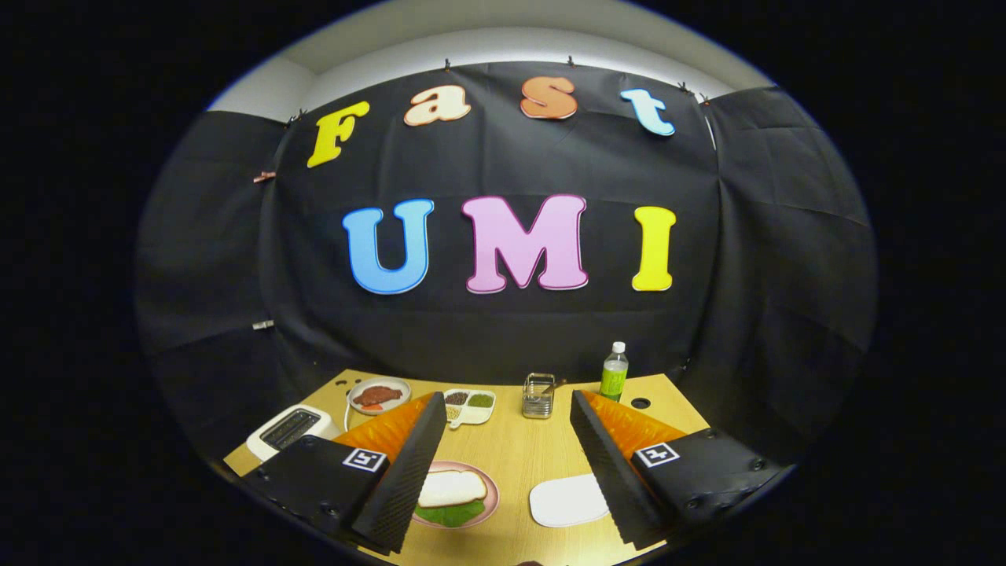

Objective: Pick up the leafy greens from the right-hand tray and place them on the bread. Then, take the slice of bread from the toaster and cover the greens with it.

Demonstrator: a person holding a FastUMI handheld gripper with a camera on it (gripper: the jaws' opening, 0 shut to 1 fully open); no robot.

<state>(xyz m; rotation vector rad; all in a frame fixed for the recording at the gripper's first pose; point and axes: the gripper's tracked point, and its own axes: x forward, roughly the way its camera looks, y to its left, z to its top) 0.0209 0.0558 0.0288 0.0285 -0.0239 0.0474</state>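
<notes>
1. The light is even and fairly bright on the wooden table (519,456), coming from overhead; a pale band of lit wall (503,47) glows above the black cloth.
2. The cloth soaks up the light and reads dark, its folds showing only as faint creases.
3. Shadows on the table are soft and short, with no hard edges.
4. Small glare shows on the white tray (567,501) and on the toaster (289,431).
5. The fisheye lens bends straight lines strongly toward the rim, curving the table's edge.
6. The gripper (511,479), its fingers spread wide with nothing between them, looks sharp; detail softens and darkens near the rim.
</notes>
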